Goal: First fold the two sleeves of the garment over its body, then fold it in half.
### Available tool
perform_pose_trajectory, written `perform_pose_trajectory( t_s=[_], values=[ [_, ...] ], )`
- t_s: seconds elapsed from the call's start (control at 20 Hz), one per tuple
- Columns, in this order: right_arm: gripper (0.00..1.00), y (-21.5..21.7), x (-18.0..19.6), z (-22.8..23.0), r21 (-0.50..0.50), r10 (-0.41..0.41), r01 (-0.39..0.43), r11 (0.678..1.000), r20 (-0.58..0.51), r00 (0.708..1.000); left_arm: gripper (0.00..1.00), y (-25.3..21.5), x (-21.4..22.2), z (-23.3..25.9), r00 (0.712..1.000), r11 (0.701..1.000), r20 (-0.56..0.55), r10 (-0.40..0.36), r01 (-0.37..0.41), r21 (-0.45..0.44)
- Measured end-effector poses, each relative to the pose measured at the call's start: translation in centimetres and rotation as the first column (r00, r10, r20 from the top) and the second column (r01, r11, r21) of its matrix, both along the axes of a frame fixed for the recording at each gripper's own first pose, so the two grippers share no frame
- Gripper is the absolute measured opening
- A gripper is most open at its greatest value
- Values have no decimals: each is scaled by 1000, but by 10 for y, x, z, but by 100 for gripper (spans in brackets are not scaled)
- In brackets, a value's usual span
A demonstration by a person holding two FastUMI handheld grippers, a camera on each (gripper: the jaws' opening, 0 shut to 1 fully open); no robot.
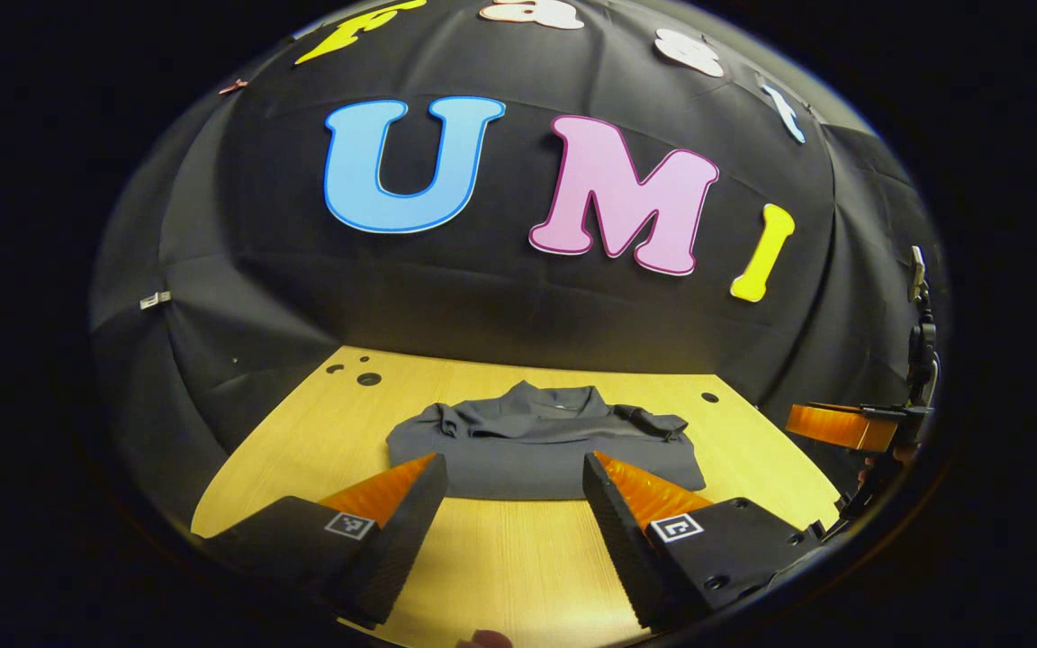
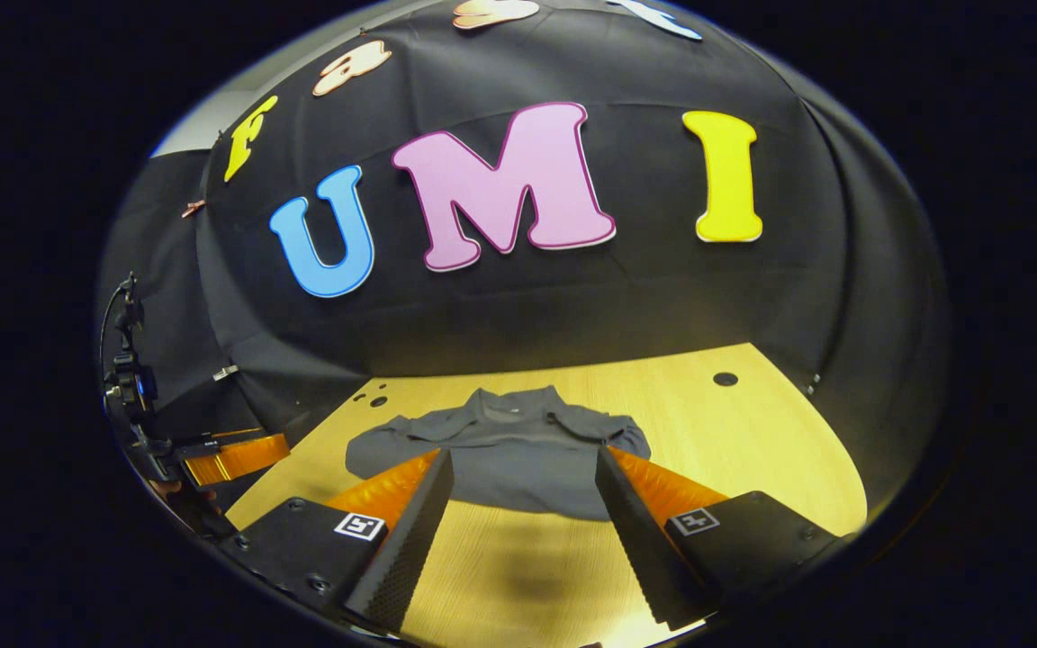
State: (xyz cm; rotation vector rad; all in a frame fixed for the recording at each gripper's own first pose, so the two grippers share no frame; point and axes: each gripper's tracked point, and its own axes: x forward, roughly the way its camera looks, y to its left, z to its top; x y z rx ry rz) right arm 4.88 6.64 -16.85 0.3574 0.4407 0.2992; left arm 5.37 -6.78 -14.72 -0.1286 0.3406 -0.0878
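A dark grey collared garment (image 1: pixel 541 445) lies flat on the wooden table (image 1: pixel 500 558), collar toward the far wall and both sleeves lying bunched over its upper body. My left gripper (image 1: pixel 516 461) hovers open just in front of the garment's near hem, nothing between its fingers. In the right gripper view the same garment (image 2: pixel 505 459) lies ahead, and my right gripper (image 2: pixel 526 454) is open over its near hem, holding nothing. The right gripper (image 1: pixel 843 425) also appears at the right edge of the left gripper view, and the left gripper (image 2: pixel 235 457) at the left edge of the right gripper view.
The table top has small round holes near its far corners (image 1: pixel 368 379) (image 2: pixel 725 379). The black cloth wall stands close behind the table's far edge. Bare wood lies between the garment and the near edge (image 2: pixel 518 576).
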Motion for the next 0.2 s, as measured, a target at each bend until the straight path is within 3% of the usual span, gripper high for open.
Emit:
perform_pose_trajectory(
  t_s=[0.2],
  values=[
    [98,-1,-15,-19,-17,31,-32,999,-56,998,95,-6,-17,-17,999,1000,-38,28,-28,-10]
  ],
)
